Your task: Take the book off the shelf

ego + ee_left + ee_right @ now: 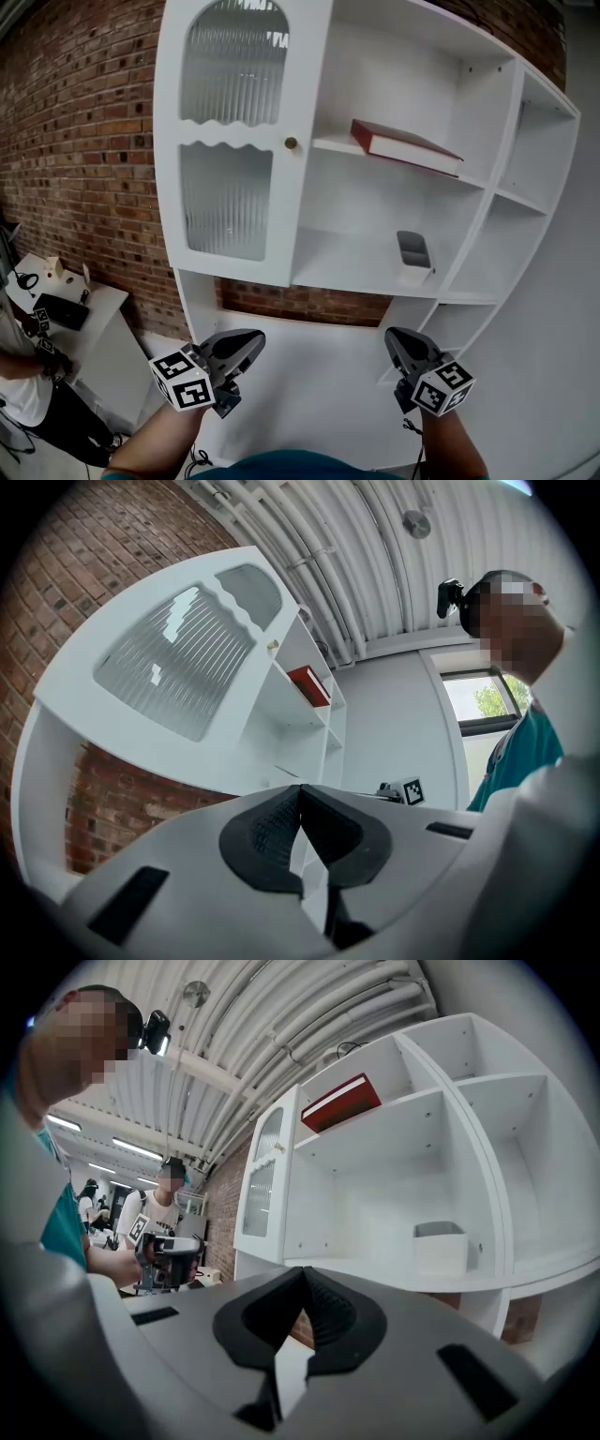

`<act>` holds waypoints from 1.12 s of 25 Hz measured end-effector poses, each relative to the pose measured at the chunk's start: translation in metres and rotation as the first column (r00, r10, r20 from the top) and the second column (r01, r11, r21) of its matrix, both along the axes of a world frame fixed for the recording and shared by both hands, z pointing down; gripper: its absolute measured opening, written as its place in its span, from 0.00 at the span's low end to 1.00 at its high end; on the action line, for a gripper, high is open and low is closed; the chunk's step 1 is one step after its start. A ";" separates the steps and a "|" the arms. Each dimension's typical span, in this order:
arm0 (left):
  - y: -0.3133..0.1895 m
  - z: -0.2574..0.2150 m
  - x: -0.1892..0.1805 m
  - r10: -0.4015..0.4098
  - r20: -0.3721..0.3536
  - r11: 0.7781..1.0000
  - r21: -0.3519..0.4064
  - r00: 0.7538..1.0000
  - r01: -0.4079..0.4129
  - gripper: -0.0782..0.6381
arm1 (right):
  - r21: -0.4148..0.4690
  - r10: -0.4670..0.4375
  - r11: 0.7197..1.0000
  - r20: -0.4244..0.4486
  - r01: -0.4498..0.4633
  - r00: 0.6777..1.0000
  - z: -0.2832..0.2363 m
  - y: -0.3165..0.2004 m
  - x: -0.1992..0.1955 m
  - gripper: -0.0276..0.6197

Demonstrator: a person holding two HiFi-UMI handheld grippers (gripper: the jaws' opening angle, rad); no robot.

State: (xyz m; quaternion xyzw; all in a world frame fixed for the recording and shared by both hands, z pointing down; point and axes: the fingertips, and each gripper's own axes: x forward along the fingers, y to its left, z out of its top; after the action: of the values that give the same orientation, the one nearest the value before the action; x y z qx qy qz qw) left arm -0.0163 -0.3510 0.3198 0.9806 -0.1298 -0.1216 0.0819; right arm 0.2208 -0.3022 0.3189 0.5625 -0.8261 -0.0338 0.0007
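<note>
We hold the left claw (251, 339) and the right claw (394, 336) low in front of the white shelf unit (314, 187). Both are clenched tip to tip and grasp nothing. The red book (405, 146) lies flat on the upper shelf (328, 142), close to its front edge and well above both claws, with open room over it. A grey bin (412, 251) sits one shelf lower. A ribbed-glass door (232, 122) covers the left bay.

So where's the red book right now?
Head view, upper right: the red hardcover book lies flat on the white cabinet's upper open shelf, above the small grey box.
</note>
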 end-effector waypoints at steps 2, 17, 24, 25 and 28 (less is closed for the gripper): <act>0.002 -0.007 0.011 -0.014 0.005 1.000 0.005 1.000 0.014 0.13 | 0.006 -0.025 1.000 -0.029 0.025 0.999 -0.007 -0.005 0.007 0.08; 0.001 -0.105 0.052 -0.055 0.005 0.992 0.114 0.998 0.054 0.13 | 0.215 -0.039 0.970 -0.326 0.114 0.945 -0.153 -0.023 0.018 0.08; -0.009 -0.153 0.056 -0.029 0.006 0.991 0.132 1.000 0.028 0.13 | 0.350 0.084 0.929 -0.507 0.116 0.858 -0.235 -0.021 0.008 0.24; -0.010 -0.158 0.056 -0.030 0.012 0.989 0.143 0.999 0.027 0.13 | 0.365 0.096 0.923 -0.526 0.122 0.845 -0.246 -0.020 0.005 0.25; -0.012 -0.170 0.058 -0.028 0.028 0.986 0.165 0.999 0.022 0.13 | 0.399 0.142 0.907 -0.590 0.134 0.794 -0.275 -0.020 -0.005 0.31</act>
State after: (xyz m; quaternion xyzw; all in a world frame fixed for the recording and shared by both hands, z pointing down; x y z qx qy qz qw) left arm 0.0415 -0.3632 0.1495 0.9841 -0.1329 -0.1179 -0.0029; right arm 0.2155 -0.3224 0.0434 0.5099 -0.7532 -0.3897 0.1442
